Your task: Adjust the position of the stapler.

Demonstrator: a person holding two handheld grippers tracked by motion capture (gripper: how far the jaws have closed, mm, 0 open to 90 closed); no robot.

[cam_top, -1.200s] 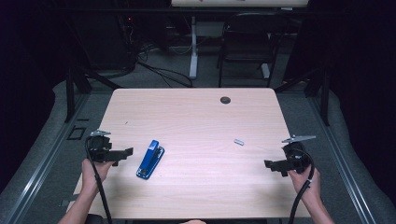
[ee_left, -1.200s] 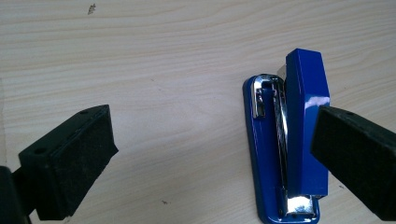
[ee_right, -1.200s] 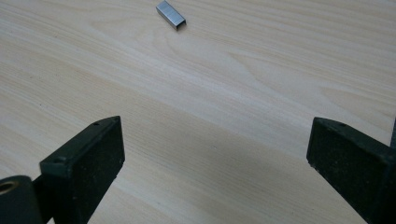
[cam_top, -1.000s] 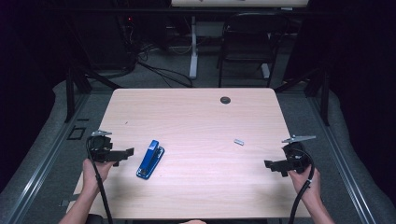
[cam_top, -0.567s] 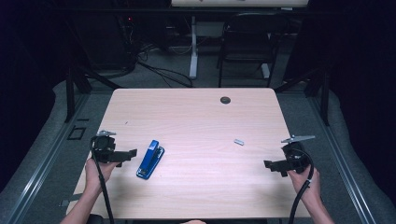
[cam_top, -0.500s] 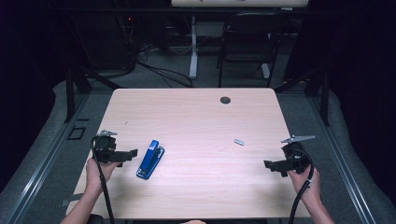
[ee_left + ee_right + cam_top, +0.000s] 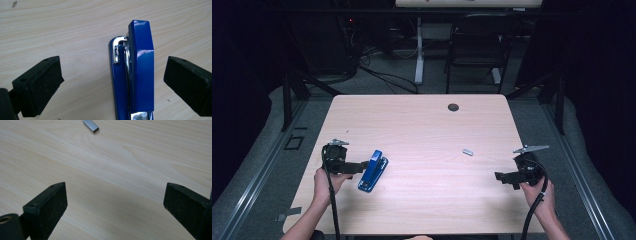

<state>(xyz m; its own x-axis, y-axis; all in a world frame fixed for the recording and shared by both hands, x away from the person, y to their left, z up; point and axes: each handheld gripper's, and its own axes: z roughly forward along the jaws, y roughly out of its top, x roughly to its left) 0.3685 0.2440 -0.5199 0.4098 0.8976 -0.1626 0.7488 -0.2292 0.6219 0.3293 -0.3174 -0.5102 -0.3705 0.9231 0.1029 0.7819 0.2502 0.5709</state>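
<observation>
A blue stapler [image 7: 373, 170] lies on the wooden table [image 7: 422, 130] at the front left, its top arm slightly raised off its base [image 7: 135, 75]. My left gripper [image 7: 360, 166] is open, and its jaws reach either side of the stapler without touching it [image 7: 112, 82]. A small strip of metal staples [image 7: 467, 152] lies right of centre [image 7: 90, 126]. My right gripper [image 7: 503, 177] is held low near the table's right front edge, open and with bare tabletop between its jaws [image 7: 115, 205]. The staples lie ahead of it, some way off.
A round dark cable grommet [image 7: 453, 107] sits near the table's far edge. Beyond the table stand a black chair [image 7: 474, 45] and a desk leg with cables on the floor [image 7: 382, 75].
My left gripper has moved to the right along the table until its jaws straddle the stapler. The right gripper, stapler and staples have stayed put.
</observation>
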